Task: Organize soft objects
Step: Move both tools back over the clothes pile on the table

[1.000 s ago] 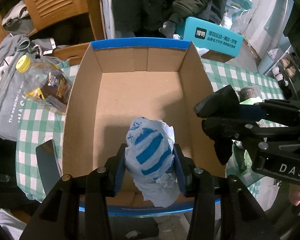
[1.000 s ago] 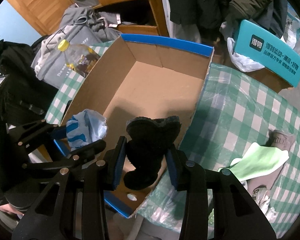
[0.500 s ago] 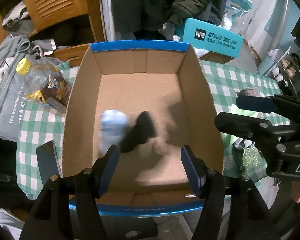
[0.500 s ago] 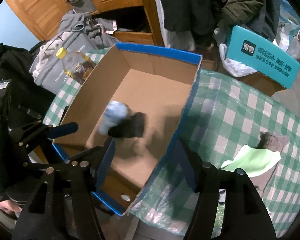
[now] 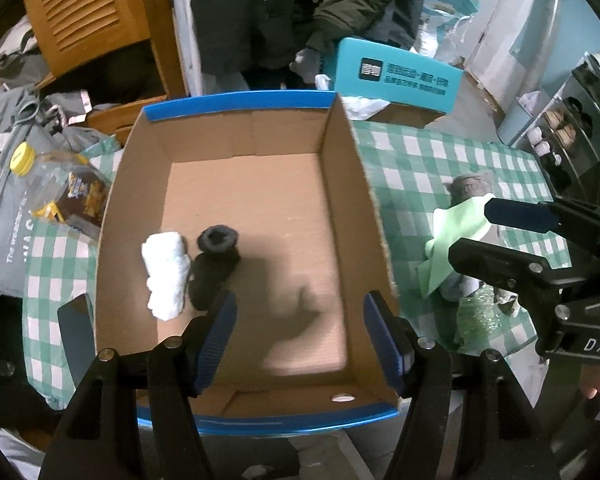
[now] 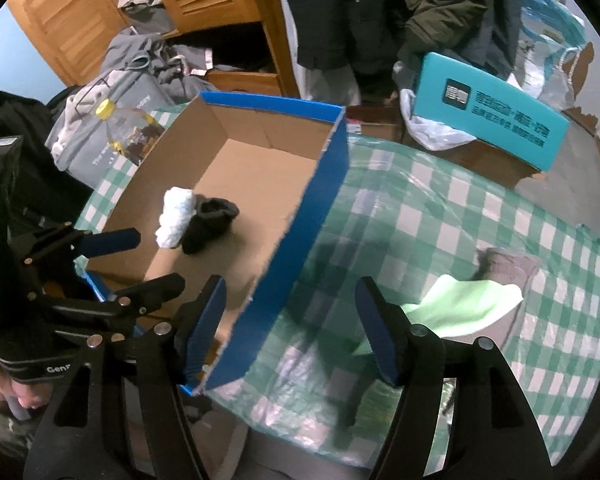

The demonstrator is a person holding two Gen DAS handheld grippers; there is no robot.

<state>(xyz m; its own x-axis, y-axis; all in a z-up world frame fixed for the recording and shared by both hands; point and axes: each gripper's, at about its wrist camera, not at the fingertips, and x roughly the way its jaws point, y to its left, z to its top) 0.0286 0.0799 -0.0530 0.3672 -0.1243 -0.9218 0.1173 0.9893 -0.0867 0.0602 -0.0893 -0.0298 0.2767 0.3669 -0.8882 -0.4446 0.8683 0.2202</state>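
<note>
My left claw point(image 5: 300, 338) hangs over the near end of the box point(image 5: 380, 240), pointing steeply down into it. Its blue pads point(image 5: 382, 340) stand wide apart with nothing between them but bare cardboard floor. My right claw point(image 6: 290, 330) is just as wide and just as empty; it straddles the box's blue right wall, one pad over the box floor, the other over the checked cloth point(image 6: 440, 220).

Two soft rolls lie on the box floor, left of centre, side by side and touching. The white roll point(image 5: 166, 274) lies nearest the left wall, its long axis running from the near end of the box toward the far end, leaning a little leftward as it goes away from me. The black roll point(image 5: 216, 264) lies just to its right, roughly parallel, with its open round end pointing toward the far wall and tipped up so I look into the hollow. Its near end lies close beside my left pad, apart from it as far as I can tell.

On the cloth to the right of the box, a green cloth point(image 6: 460, 306) lies flat, overlapping a grey roll point(image 6: 508, 264) behind it. A bottle point(image 5: 56, 188) lies outside the left wall, yellow cap pointing away.
</note>
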